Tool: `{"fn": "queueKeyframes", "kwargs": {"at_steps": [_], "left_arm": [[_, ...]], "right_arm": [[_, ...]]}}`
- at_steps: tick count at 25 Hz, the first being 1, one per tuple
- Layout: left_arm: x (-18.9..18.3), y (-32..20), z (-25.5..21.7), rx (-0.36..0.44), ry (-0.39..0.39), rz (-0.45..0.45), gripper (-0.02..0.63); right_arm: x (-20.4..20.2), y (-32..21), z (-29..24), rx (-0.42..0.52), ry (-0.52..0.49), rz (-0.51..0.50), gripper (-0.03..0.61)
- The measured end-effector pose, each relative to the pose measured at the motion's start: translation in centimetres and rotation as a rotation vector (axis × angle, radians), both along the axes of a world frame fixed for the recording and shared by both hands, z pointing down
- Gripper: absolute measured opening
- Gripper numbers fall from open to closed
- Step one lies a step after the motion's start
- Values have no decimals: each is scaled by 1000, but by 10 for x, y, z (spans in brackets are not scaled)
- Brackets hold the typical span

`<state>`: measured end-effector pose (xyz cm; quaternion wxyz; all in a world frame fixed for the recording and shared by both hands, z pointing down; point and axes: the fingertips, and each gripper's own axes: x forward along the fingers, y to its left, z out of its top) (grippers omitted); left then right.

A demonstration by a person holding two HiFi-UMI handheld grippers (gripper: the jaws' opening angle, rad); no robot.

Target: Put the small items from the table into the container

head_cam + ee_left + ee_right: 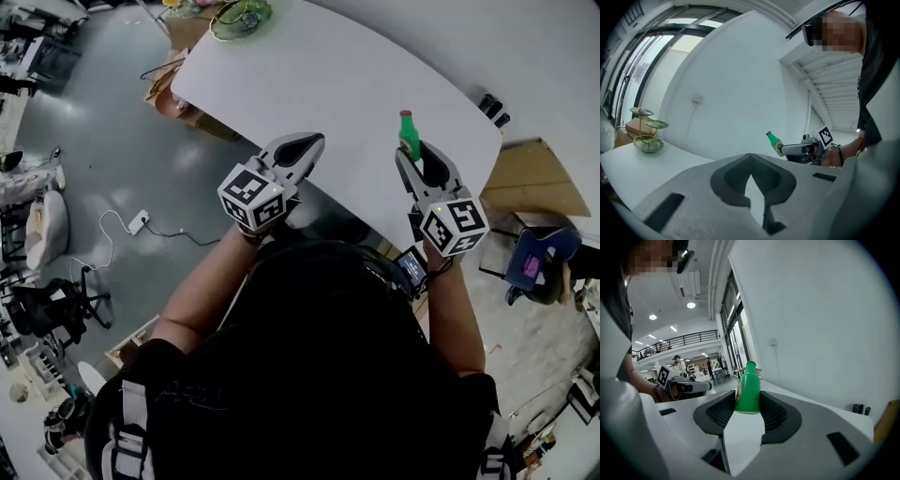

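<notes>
We have the right gripper (pixel 413 153) clamped on a small green bottle (pixel 407 131), its jaws pressing the bottle's lower body from either side. The bottle stands roughly upright in the grip and is held out over the near edge of the white worktop (pixel 356 84). We judge it is kept upright so that it carries steadily and can be set down base first.

The left gripper (pixel 302 147) has its jaws brought together at the tips with nothing between them. It is held off the near edge, just beside the right one, apparently idle while the other does the carrying.

The only likely container we can see is a green tiered dish stand (pixel 242 17) at the far end of the worktop, well apart from the bottle. If that is the target, the bottle has most of the worktop to cross. No other small items show on the bare surface.

The head view gives the layout: both grippers near us, the stand far off. The right gripper view confirms the clamp, with the ribbed pads against the green body, which the head view only hints at. The left gripper view shows the stand from the side, with a cardboard box (pixel 629 125) just behind it, and shows the bottle leaning slightly.
</notes>
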<state>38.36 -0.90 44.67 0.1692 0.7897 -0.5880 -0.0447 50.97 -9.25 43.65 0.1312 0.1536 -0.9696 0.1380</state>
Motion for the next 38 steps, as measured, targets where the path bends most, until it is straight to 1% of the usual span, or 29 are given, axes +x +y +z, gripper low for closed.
{"fn": "queueKeyframes", "kwargs": {"at_steps": [4, 8, 15, 20, 25, 28, 32, 35, 38], "left_arm": [[-63, 53, -11, 29, 8, -91, 5], [-121, 109, -21, 57, 8, -133, 5], [-229, 206, -34, 90, -8, -276, 5], [-290, 271, -33, 90, -8, -387, 5], [-340, 323, -17, 83, 1, -524, 5], [-367, 342, -10, 69, 7, -596, 5], [-403, 352, -2, 56, -4, -653, 5], [-438, 341, 1, 46, -13, -673, 5], [-479, 307, 4, 32, -19, -670, 5]], "right_arm": [[-66, 39, -7, -9, -12, -54, 169], [-137, 82, -16, 10, -23, -101, 169], [-263, 164, -24, 19, -40, -243, 169], [-345, 223, -26, 29, -46, -372, 169], [-415, 255, -7, 7, -43, -490, 169], [-455, 268, -2, -5, -46, -555, 169], [-504, 276, 7, -25, -62, -616, 169], [-542, 266, 11, -49, -75, -633, 169], [-581, 239, 13, -56, -87, -643, 169]]}}
